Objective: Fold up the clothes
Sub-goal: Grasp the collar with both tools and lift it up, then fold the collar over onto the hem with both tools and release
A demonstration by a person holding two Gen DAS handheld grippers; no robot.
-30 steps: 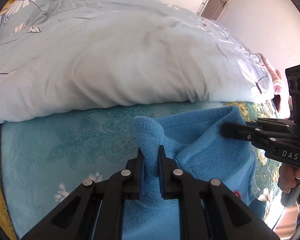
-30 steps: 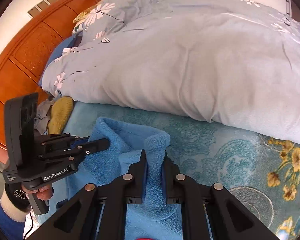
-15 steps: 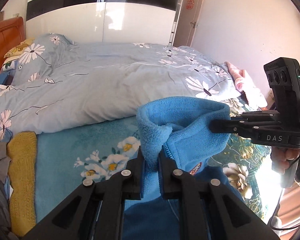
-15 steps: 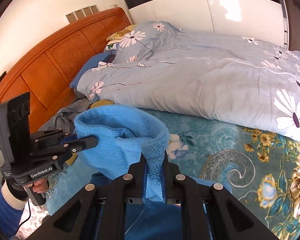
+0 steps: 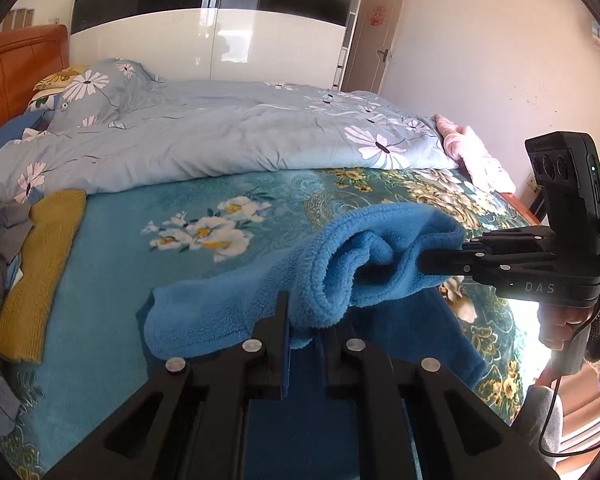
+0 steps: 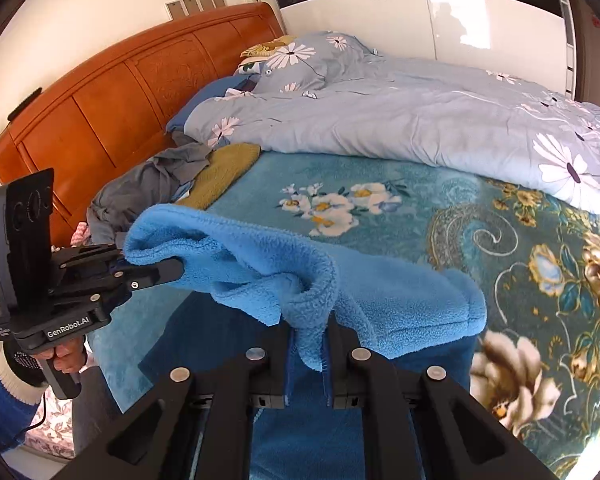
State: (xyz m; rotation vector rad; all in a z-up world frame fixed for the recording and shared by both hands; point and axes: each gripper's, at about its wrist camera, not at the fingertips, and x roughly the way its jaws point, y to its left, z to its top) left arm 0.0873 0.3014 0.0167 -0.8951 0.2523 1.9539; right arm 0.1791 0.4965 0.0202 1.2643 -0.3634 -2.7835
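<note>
A blue fleece jacket [image 5: 380, 256] hangs by its collar between both grippers, lifted above the bed. My left gripper [image 5: 305, 330] is shut on one end of the collar; in the right wrist view it [image 6: 168, 270] shows at the left with the fleece pinched. My right gripper [image 6: 307, 338] is shut on the other end of the collar and appears in the left wrist view [image 5: 430, 262] at the right. One sleeve [image 5: 204, 316] trails onto the teal floral blanket [image 5: 148, 256]; the same sleeve [image 6: 420, 308] shows in the right wrist view. The jacket's body hangs below, mostly hidden by the grippers.
A pale blue floral duvet [image 5: 204, 140] fills the far half of the bed. A mustard knit garment [image 5: 40, 264] and grey clothes [image 6: 148, 184] lie near the orange wooden headboard [image 6: 112, 92]. A pink garment [image 5: 472, 152] lies at the bed's far corner. A wardrobe [image 5: 204, 32] stands behind.
Both grippers have pulled back from the duvet and risen, lifting the blue jacket off the blanket by its collar. The collar now stretches between them and a sleeve drags behind.
</note>
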